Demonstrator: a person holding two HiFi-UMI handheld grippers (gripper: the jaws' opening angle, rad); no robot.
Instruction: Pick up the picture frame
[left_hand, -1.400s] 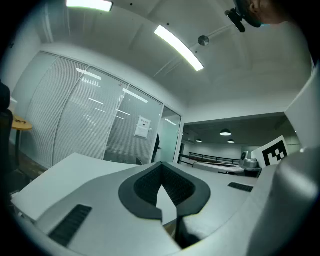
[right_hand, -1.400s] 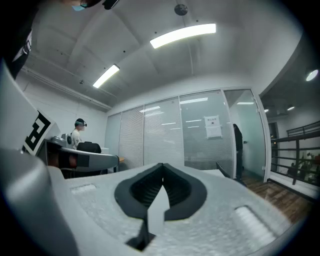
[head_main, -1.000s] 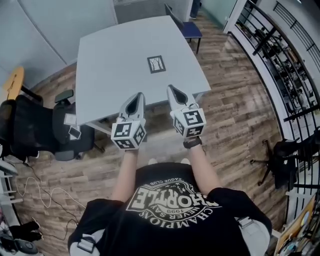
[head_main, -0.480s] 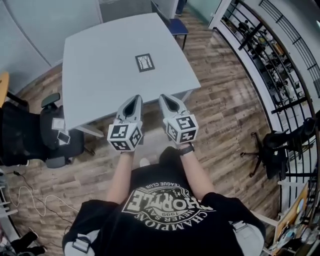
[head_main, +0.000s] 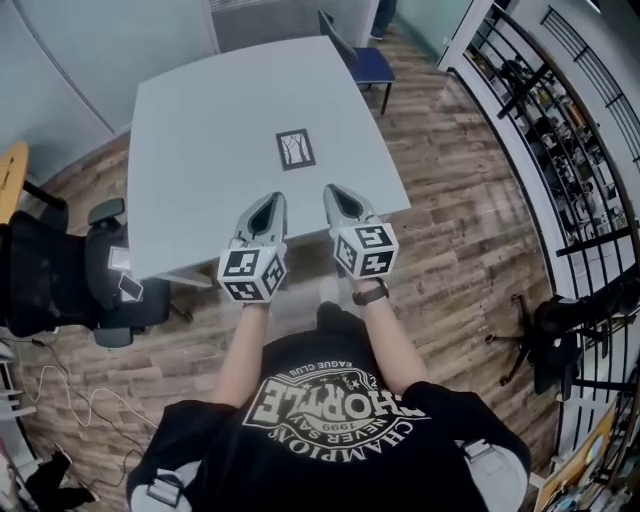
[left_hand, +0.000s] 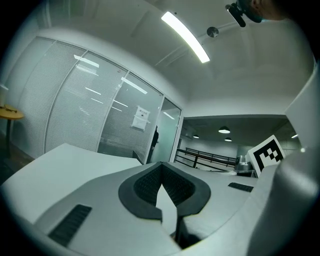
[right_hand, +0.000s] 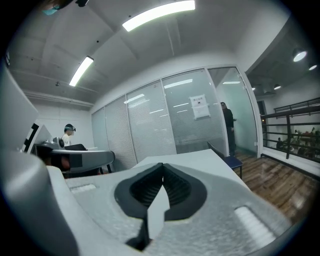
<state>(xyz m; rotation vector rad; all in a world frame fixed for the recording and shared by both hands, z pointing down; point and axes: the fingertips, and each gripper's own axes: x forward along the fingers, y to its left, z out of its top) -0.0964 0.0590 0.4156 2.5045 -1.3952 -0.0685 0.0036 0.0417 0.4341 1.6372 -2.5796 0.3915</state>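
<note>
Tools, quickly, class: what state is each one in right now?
Left grey two-jaw tool: closed, empty.
Right grey two-jaw tool: closed, empty.

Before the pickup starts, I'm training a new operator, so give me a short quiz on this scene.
1. True or false: the picture frame lies on the table, ahead of both grippers and untouched.
2. The fingers of the left gripper and the right gripper are: A open; B shut and empty; C shut on the frame.
3. What piece of furniture stands at the table's far corner?
Key: 1 true; 2 B; 3 a blue chair.
</note>
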